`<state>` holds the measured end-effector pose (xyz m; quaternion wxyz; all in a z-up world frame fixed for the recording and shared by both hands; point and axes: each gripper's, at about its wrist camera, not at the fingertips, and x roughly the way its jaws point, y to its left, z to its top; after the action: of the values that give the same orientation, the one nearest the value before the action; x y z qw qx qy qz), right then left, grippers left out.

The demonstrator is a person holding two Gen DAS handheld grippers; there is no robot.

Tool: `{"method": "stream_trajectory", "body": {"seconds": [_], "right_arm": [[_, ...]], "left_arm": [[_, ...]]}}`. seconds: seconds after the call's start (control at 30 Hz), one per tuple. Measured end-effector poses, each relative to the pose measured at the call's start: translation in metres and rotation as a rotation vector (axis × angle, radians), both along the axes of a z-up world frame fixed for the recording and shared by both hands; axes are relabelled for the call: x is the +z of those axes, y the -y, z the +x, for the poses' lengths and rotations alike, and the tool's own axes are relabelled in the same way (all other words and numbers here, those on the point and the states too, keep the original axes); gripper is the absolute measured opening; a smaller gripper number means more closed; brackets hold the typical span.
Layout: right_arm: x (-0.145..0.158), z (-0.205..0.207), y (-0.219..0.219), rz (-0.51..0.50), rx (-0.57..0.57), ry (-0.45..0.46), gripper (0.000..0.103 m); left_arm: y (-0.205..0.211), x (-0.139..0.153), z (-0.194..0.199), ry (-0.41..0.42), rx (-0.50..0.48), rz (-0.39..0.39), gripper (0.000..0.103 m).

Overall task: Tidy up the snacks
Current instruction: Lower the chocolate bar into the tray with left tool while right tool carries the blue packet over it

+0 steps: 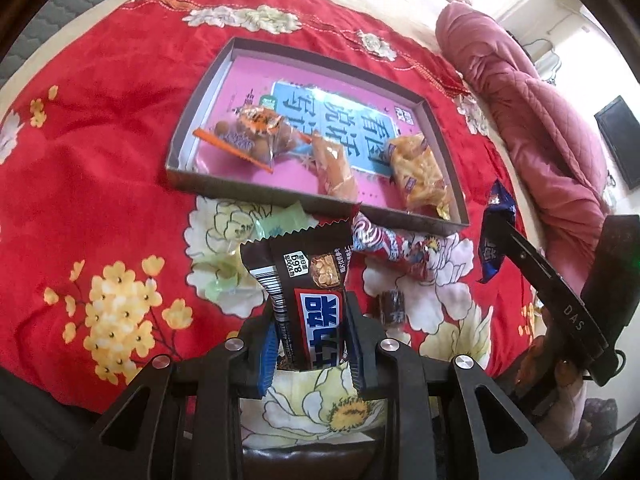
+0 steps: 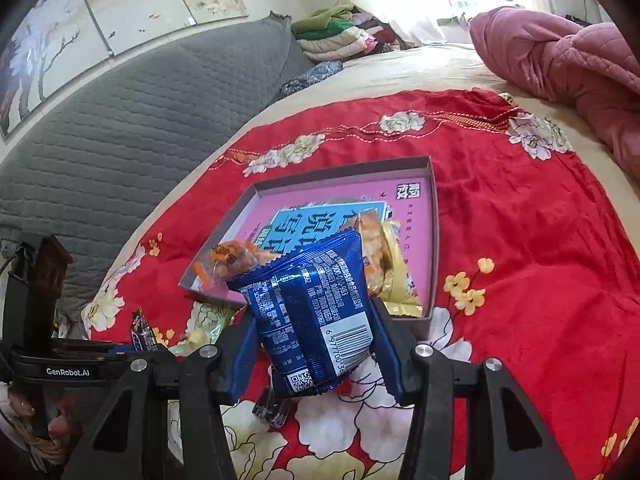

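My left gripper (image 1: pixel 314 340) is shut on a brown chocolate bar (image 1: pixel 308 296) and holds it above the red floral cloth, short of the box. My right gripper (image 2: pixel 316 344) is shut on a blue snack packet (image 2: pixel 316 312) and holds it up in front of the box's near edge. The shallow cardboard box (image 1: pixel 188 120) with a pink bottom, also in the right wrist view (image 2: pixel 434 240), holds an orange-trimmed bag of round snacks (image 1: pixel 256 132), a long bread snack (image 1: pixel 334 168) and a yellow cracker packet (image 1: pixel 420 176).
On the red floral cloth (image 1: pixel 100 128) near the box lie a pale green packet (image 1: pixel 276 220), a red-white patterned packet (image 1: pixel 384 244) and a small dark candy (image 1: pixel 394 306). A pink quilt (image 2: pixel 560 64) lies at the right, a grey padded headboard (image 2: pixel 140 120) behind.
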<state>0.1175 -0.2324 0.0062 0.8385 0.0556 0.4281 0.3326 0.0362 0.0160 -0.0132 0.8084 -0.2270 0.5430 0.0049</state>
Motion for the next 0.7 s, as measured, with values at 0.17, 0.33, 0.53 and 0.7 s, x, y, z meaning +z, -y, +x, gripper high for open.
{"method": "stream_trajectory", "body": {"seconds": [0.17, 0.33, 0.53, 0.7], "right_arm": [[0.002, 0.004, 0.003, 0.005, -0.021, 0.008, 0.052], [0.003, 0.012, 0.008, 0.018, -0.051, 0.014, 0.052], [0.004, 0.021, 0.012, 0.036, -0.083, 0.017, 0.052], [0.002, 0.028, 0.015, 0.044, -0.099, 0.005, 0.052]], "left_arm": [[-0.001, 0.005, 0.011, 0.029, 0.016, 0.024, 0.03], [-0.007, 0.006, 0.024, 0.04, 0.04, 0.038, 0.03], [-0.01, 0.006, 0.041, 0.057, 0.049, 0.057, 0.03], [-0.007, 0.009, 0.053, 0.08, 0.042, 0.087, 0.03]]}}
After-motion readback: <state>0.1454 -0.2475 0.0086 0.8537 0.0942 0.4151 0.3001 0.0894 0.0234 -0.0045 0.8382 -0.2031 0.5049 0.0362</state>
